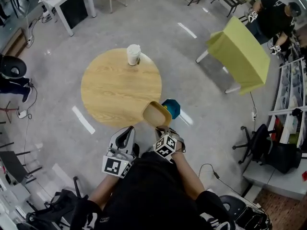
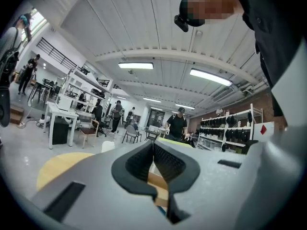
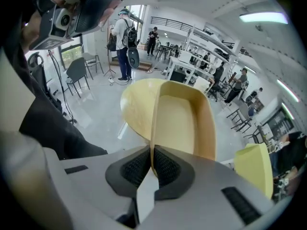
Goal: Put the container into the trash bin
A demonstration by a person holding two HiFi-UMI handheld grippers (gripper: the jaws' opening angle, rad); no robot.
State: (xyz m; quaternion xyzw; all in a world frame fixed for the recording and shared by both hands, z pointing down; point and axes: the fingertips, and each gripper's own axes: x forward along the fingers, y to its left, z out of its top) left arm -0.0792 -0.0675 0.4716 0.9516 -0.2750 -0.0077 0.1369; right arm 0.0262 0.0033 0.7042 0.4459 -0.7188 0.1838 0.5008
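**Workshop floor, bin station: container handling notes**

The grey polished floor (image 1: 201,104) carries a round wooden table (image 1: 110,87), with a paper cup (image 1: 133,54) at its far edge. The teal trash bin (image 1: 172,108) stands on the floor just right of the table's near edge.

1. Location. The container (image 1: 156,114), a tan open tray, is held off the table. In the head view it lies just left of the bin and partly covers it. We cannot tell its height above the bin.

2. Gripper state. The right gripper (image 3: 152,152) has its jaws pinched onto one thin side wall of the container (image 3: 184,119), pads on either face of the wall. The left gripper (image 2: 153,145) has its jaws together with nothing between them, and it idles to the left of the load.

3. Handling. We judge the container light and empty (no contents show in its cavity). It looks moulded and moderately stiff, but the wall is thin and may flex under a hard pinch. A hold on the rim wall suits it best, and we take the present hold to be adequate.

4. Orientation. The long axis runs from the jaws away towards the far side. In the right gripper view the cavity opens to the right of the gripped wall. In the head view the open face is turned up towards us.
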